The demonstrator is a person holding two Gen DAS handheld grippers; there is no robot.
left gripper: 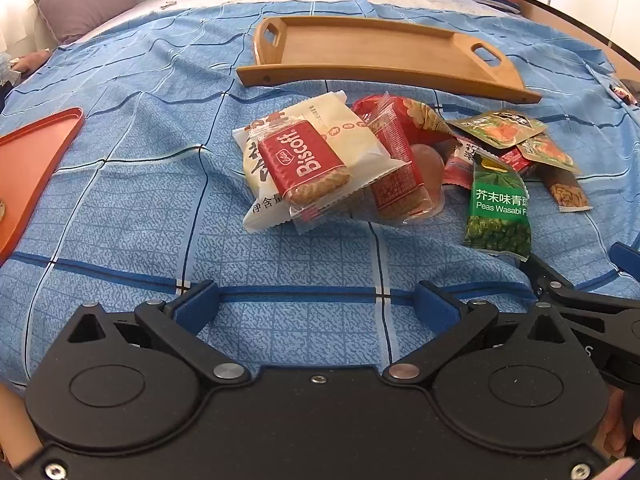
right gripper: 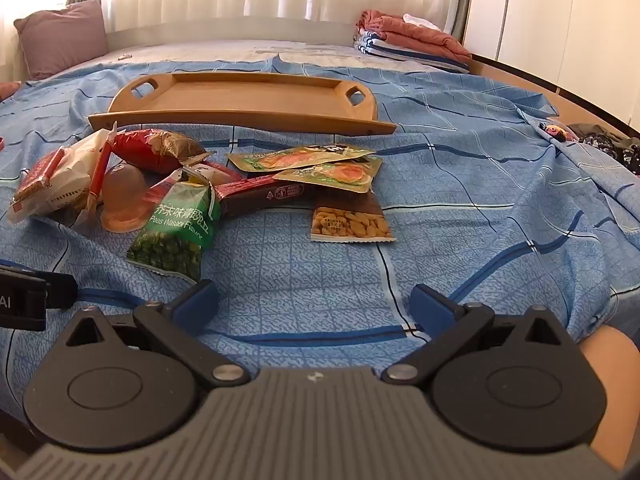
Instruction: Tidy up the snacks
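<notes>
At the far left of the left wrist view, one orange tray (left gripper: 30,156) lay on the blue checked sheet (left gripper: 120,208), with only its corner in view. Further right, the snacks sat in one loose heap in the middle of the bed. At the heap's left end lay one white packet (left gripper: 360,136) with one red Biscoff biscuit pack (left gripper: 304,162) on top of it. A second red biscuit pack (left gripper: 394,168) leaned just beside it, in front of one red bag (left gripper: 416,116). One pale jelly cup (left gripper: 430,168) stood against these. Next came one green pack of wasabi peas (left gripper: 498,210), the snack nearest the grippers. Behind it lay one long dark red bar (right gripper: 260,196). Two flat green pouches with orange pictures (left gripper: 498,128) (left gripper: 548,154) overlapped at the right end, and one brown nut packet (left gripper: 568,190) poked out from under them.

One wooden tray (left gripper: 384,46) with two handle holes lay beyond the heap, apart from it and holding nothing.

The left gripper (left gripper: 318,300) hung over bare sheet in front of the heap, its jaws spread wide with nothing between them. The right gripper (right gripper: 314,300) was just to its right, jaws also wide apart and holding nothing, close behind the peas.

At the back, one purple cushion (right gripper: 64,36) stood on the left and one stack of folded bedding (right gripper: 412,42) on the right.
</notes>
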